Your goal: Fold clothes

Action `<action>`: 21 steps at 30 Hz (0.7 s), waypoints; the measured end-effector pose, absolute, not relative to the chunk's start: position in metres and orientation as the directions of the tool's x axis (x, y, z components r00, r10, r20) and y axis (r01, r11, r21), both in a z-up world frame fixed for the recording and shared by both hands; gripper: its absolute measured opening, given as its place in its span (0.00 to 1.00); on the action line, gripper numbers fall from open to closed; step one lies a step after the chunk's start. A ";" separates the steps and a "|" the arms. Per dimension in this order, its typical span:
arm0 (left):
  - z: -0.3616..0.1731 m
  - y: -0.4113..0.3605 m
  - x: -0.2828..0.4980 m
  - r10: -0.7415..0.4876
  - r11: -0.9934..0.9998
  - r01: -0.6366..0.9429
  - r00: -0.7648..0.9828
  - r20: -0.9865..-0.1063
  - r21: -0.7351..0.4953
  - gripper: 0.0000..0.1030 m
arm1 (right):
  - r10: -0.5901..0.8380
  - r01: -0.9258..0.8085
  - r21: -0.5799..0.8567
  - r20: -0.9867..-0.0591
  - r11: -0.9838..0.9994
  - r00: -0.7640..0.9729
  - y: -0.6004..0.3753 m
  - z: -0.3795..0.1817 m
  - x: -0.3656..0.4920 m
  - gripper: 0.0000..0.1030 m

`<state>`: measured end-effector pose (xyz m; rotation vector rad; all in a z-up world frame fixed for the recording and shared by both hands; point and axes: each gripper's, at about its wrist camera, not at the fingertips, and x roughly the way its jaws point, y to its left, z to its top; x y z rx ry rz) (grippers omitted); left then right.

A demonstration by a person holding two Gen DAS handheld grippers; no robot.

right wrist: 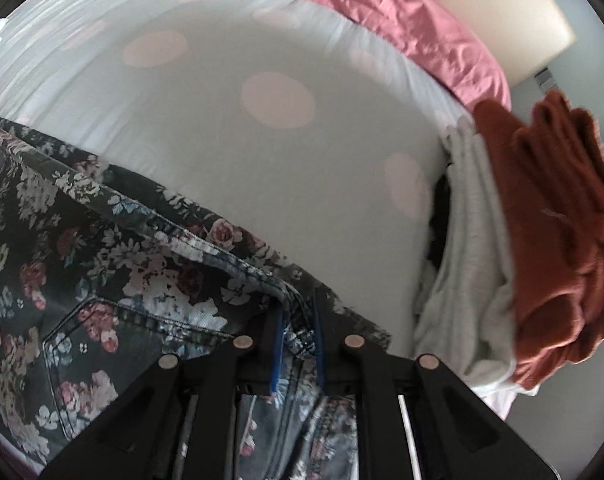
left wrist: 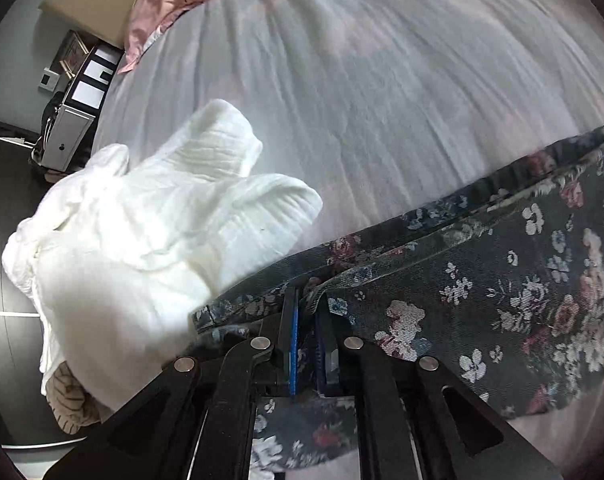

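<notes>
Both tongs are clamped on the top edge of the floral jeans (left wrist: 481, 280), the left tongs (left wrist: 306, 312) on one end and the right tongs (right wrist: 298, 320) on the other, the cloth draped over the bed (right wrist: 222, 140). I'd say keep the edge taut and level between them, lay it flat, clear of the white garment (left wrist: 142, 220) and the rust pile (right wrist: 561, 220)

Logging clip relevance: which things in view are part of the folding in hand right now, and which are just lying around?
In hand:
- floral jeans, gripped at the waistband
- left gripper, shut on the denim
- right gripper, shut on the denim

Lying about:
- white garment
- rust-red garment
- pale grey garment
- pink pillow
- spotted bedsheet
- bedside cabinet
</notes>
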<state>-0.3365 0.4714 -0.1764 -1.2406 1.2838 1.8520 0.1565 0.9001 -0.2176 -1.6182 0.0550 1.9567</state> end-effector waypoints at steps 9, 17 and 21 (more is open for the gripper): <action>-0.167 0.461 -0.342 0.018 -0.513 -0.805 -0.356 -0.934 0.297 0.31 | 0.315 -0.615 -0.185 -0.943 -0.767 -0.110 0.922 -0.202 0.165 0.20; -0.100 0.428 -0.329 0.152 -0.589 -0.772 -0.398 -0.905 0.240 0.60 | 0.287 -0.671 -0.129 -0.949 -0.730 -0.129 0.903 -0.153 0.173 0.23; -0.077 0.402 -0.329 0.194 -0.639 -0.747 -0.388 -0.901 0.184 0.60 | 0.230 -0.703 -0.020 -0.951 -0.710 -0.206 0.876 -0.129 0.175 0.23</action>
